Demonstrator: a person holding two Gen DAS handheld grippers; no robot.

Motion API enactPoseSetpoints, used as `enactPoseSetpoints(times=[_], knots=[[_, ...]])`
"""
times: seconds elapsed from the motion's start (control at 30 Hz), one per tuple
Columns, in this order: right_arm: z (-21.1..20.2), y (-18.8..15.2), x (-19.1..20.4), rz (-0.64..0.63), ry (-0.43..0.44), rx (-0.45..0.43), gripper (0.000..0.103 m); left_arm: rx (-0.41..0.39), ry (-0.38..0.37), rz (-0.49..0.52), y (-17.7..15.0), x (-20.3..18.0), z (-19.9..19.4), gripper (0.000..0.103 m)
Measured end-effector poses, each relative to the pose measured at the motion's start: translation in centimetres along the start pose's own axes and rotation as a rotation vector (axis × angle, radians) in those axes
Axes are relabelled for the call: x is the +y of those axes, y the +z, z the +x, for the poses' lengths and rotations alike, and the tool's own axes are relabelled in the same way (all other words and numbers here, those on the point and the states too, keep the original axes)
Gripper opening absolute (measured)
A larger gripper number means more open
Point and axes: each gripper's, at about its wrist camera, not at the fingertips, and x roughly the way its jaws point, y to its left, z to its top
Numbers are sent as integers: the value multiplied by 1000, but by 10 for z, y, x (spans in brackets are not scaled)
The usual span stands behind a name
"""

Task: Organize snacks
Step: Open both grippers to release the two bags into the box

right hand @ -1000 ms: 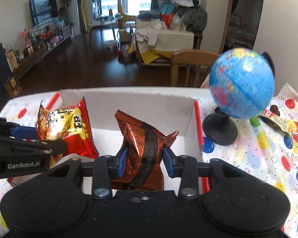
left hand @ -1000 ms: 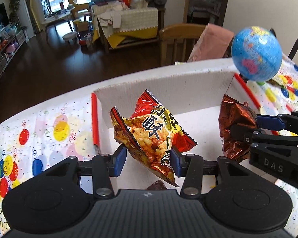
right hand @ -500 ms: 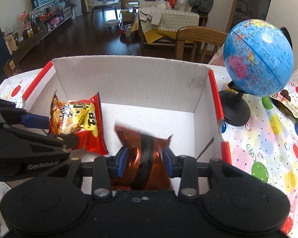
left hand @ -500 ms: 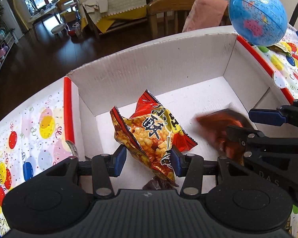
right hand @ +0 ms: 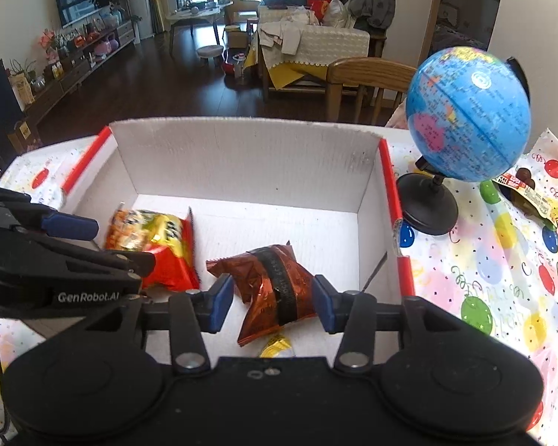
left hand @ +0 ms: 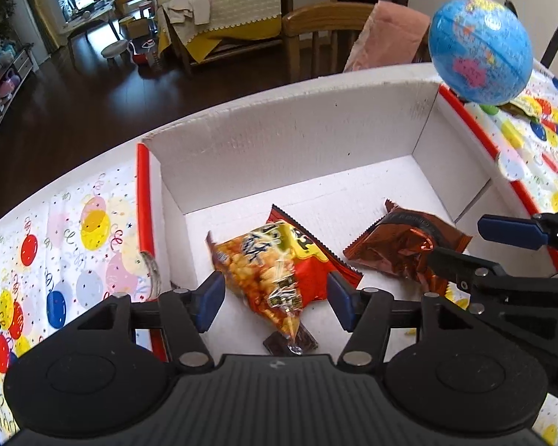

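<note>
Both my claws are letting go right now! A second ago the left one pinched the red-and-yellow rice cracker bag up in the air and the right one squeezed the brown foil snack bag; now both bags sit lower, down on the floor of the white cardboard box (left hand: 286, 148), and the box fills far more of each frame than it did.

Starting at the left of the left wrist view: balloon-print tablecloth (left hand: 55, 245), then the box's red left edge. At lower centre my left claw (left hand: 277, 299) has its jaws opening, blue pads clear of the red-and-yellow rice cracker bag (left hand: 275, 260), which lies between them, released. Just right of it lies the brown foil snack bag (left hand: 401, 249), with my right claw reaching in from the right edge. At upper right stands the blue globe (left hand: 480, 48).

In the right wrist view, my left claw enters from the left edge beside the cracker bag (right hand: 156, 241), blurred. At lower centre my right claw (right hand: 273, 303) is opening too, the brown bag (right hand: 275, 290) loose between its pads.

The count: two claws, one box, one globe, two big bags inside, plus one small dark packet (left hand: 290, 343) and one small yellow wrapper (right hand: 275, 347) by the near wall, and one more snack bag (right hand: 532, 197) on the tablecloth right of the globe.
</note>
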Motion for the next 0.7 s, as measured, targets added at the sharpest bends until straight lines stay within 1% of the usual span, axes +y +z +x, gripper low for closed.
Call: enactPoseSetpoints(times=[0.07,0.3,0.47,0.57,0.7], knots=[[-8,0,-1,2,7,-12,48,-12,-1,-3,-1,0,-9,60],[-38,-2,-1,8,22,-64,60,-59,8,-26,-8,-2,-44,62],[-62,-4,-4,25,37,-104,65,-106,18,-50,-14,-5,-74,63],[-77,-6,-5,26,49,-129,72,-130,22,-65,-19,-9,-91,64],[-98,-11,-5,29,65,-155,77,-158,25,-74,-28,-15,-113,65]])
